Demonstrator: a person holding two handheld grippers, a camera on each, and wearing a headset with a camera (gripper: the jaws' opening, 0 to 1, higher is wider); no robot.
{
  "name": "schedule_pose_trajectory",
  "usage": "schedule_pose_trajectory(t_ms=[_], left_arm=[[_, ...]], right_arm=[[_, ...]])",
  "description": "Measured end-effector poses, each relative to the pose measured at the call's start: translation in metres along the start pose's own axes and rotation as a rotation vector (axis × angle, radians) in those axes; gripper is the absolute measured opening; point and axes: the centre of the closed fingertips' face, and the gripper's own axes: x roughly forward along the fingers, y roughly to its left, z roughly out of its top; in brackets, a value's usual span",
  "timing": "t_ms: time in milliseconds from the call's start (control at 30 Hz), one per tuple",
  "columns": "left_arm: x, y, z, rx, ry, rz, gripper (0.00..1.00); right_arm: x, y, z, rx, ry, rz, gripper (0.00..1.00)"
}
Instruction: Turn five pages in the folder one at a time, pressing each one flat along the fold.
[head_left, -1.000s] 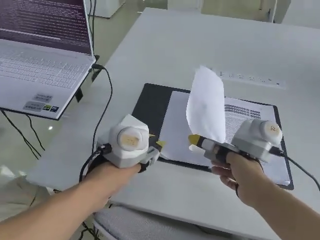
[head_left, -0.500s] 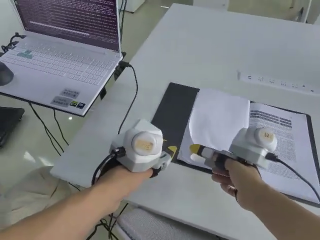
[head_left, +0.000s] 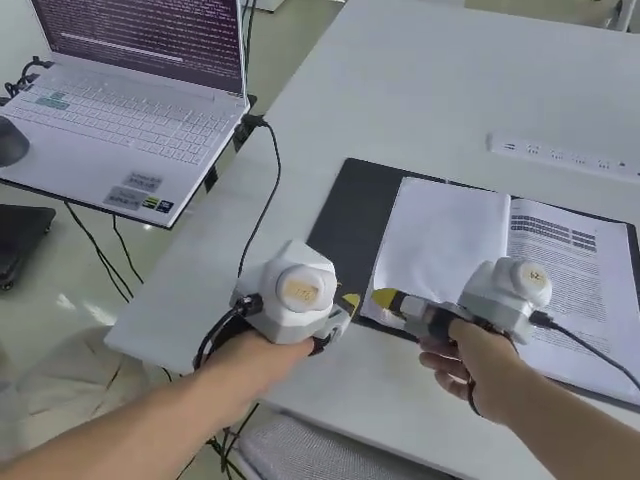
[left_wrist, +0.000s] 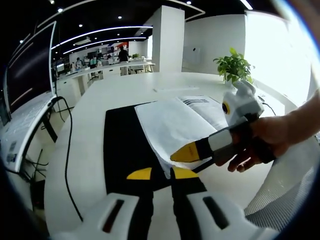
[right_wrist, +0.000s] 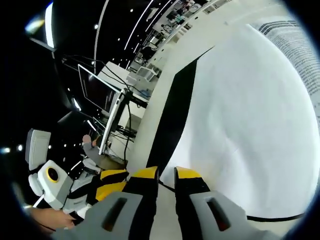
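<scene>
The folder (head_left: 345, 215) lies open on the white table (head_left: 400, 90), with its black cover bare along the left side. A blank white page (head_left: 445, 250) lies flat over the folder's left half, reaching from the fold outward. A printed page (head_left: 575, 280) covers the folder's right half.

The right gripper (head_left: 385, 297) is at the folder's near edge, with its yellow tips at the near left corner of the blank page. Its jaws are drawn close, with only a thin slit between them. I cannot tell whether the sheet's edge is pinched there. The left gripper (head_left: 347, 301) is held just to the left of it, at the near edge of the folder's bare black cover, and points across the folder. Its jaws are closed up with nothing between them. The two pairs of yellow tips are near each other but apart.

An open laptop (head_left: 120, 120) with its screen lit sits well to the left of the folder, and a black cable (head_left: 265, 190) runs from its corner down past the folder's left side. A white power strip (head_left: 560, 155) lies on the table beyond the folder's far edge. In the left gripper view a potted plant (left_wrist: 235, 67) stands far beyond the folder — off the table, by a bright window
</scene>
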Motion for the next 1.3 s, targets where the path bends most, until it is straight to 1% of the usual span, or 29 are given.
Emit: schedule_pose_trajectory(t_ms=[33, 100, 133, 200, 267, 300, 333, 467, 567, 633, 667, 700, 733, 867, 967, 1067, 1167, 1200, 1233, 1300], left_arm=[[0.002, -0.002, 0.0, 0.006, 0.0, -0.004, 0.11], [0.009, -0.006, 0.0, 0.009, 0.006, -0.012, 0.11], [0.011, -0.008, -0.001, 0.016, 0.009, -0.017, 0.11], [0.019, -0.014, -0.001, 0.026, 0.012, -0.027, 0.11], [0.027, -0.02, -0.002, 0.038, 0.024, -0.037, 0.1], [0.03, -0.022, -0.002, 0.042, 0.027, -0.04, 0.1], [0.036, -0.026, -0.003, 0.045, 0.033, -0.049, 0.11], [0.049, -0.037, -0.006, 0.056, 0.055, -0.065, 0.1], [0.058, -0.04, -0.01, 0.057, 0.07, -0.066, 0.09], [0.061, -0.039, -0.016, 0.057, 0.085, -0.058, 0.1], [0.062, -0.039, -0.017, 0.053, 0.089, -0.057, 0.1], [0.063, -0.037, -0.021, 0.049, 0.104, -0.049, 0.1], [0.063, -0.036, -0.023, 0.049, 0.109, -0.044, 0.1], [0.063, -0.036, -0.03, 0.043, 0.12, -0.04, 0.09], [0.063, -0.035, -0.031, 0.042, 0.102, -0.036, 0.09], [0.063, -0.032, -0.03, 0.038, 0.084, -0.028, 0.07], [0.064, -0.031, -0.031, 0.032, 0.08, -0.025, 0.06], [0.065, -0.03, -0.031, 0.03, 0.077, -0.023, 0.06], [0.066, -0.03, -0.032, 0.028, 0.074, -0.022, 0.05], [0.066, -0.028, -0.032, 0.014, 0.061, -0.019, 0.05]], right_arm=[[-0.005, 0.001, 0.006, 0.015, -0.024, 0.014, 0.11], [-0.015, 0.001, 0.018, 0.046, -0.058, 0.026, 0.09], [-0.02, 0.0, 0.023, 0.047, -0.072, 0.026, 0.08], [-0.031, -0.008, 0.035, 0.037, -0.097, 0.01, 0.07], [-0.043, -0.017, 0.047, 0.04, -0.121, -0.011, 0.06], [-0.047, -0.02, 0.052, 0.04, -0.13, -0.013, 0.06], [-0.054, -0.025, 0.06, 0.041, -0.149, -0.023, 0.06], [-0.072, -0.043, 0.077, 0.047, -0.176, -0.052, 0.05], [-0.081, -0.056, 0.085, 0.051, -0.186, -0.073, 0.04], [-0.085, -0.063, 0.091, 0.066, -0.198, -0.079, 0.03], [-0.086, -0.065, 0.092, 0.071, -0.201, -0.078, 0.03], [-0.087, -0.069, 0.094, 0.081, -0.198, -0.082, 0.04], [-0.087, -0.071, 0.094, 0.081, -0.196, -0.082, 0.03], [-0.085, -0.078, 0.096, 0.087, -0.182, -0.085, 0.02], [-0.082, -0.084, 0.096, 0.109, -0.173, -0.084, 0.0], [-0.078, -0.094, 0.096, 0.146, -0.151, -0.094, 0.0], [-0.074, -0.103, 0.102, 0.162, -0.142, -0.102, 0.0], [-0.073, -0.105, 0.105, 0.182, -0.139, -0.099, 0.0], [-0.071, -0.103, 0.107, 0.2, -0.139, -0.088, 0.0], [-0.069, -0.105, 0.115, 0.209, -0.14, -0.091, 0.0]])
